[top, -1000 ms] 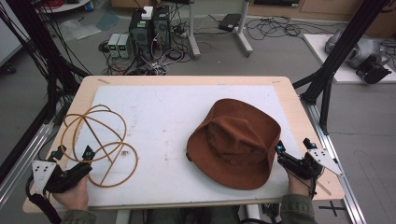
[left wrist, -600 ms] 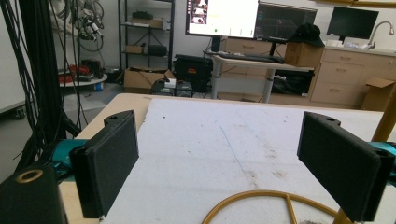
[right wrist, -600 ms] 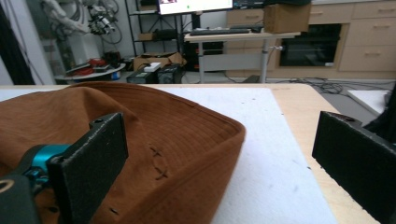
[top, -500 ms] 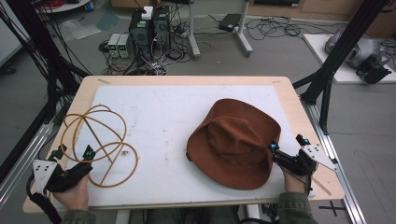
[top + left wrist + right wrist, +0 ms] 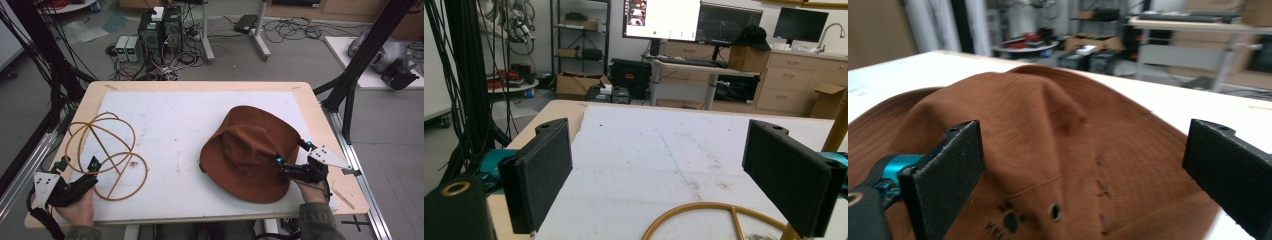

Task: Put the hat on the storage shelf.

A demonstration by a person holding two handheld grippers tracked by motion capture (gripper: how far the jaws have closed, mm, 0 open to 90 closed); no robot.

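White table (image 5: 165,130) lay ahead of both grippers, cluttered lab floor with cables beyond. Brown hat (image 5: 250,150) sat right against the right gripper (image 5: 292,155), jaws spread at its brim. Wire frame (image 5: 102,152) lay just ahead of the left gripper (image 5: 77,162), jaws spread too.

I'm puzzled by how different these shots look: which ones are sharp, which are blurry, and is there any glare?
High view: even, soft light, faint shadow under the brown hat, the wire frame fairly crisp. Left gripper view: the monitor glares white and the near black jaws look soft. Right gripper view: the hat's fabric is reasonably clear, but the background room is blurred, and the open right gripper looms large.
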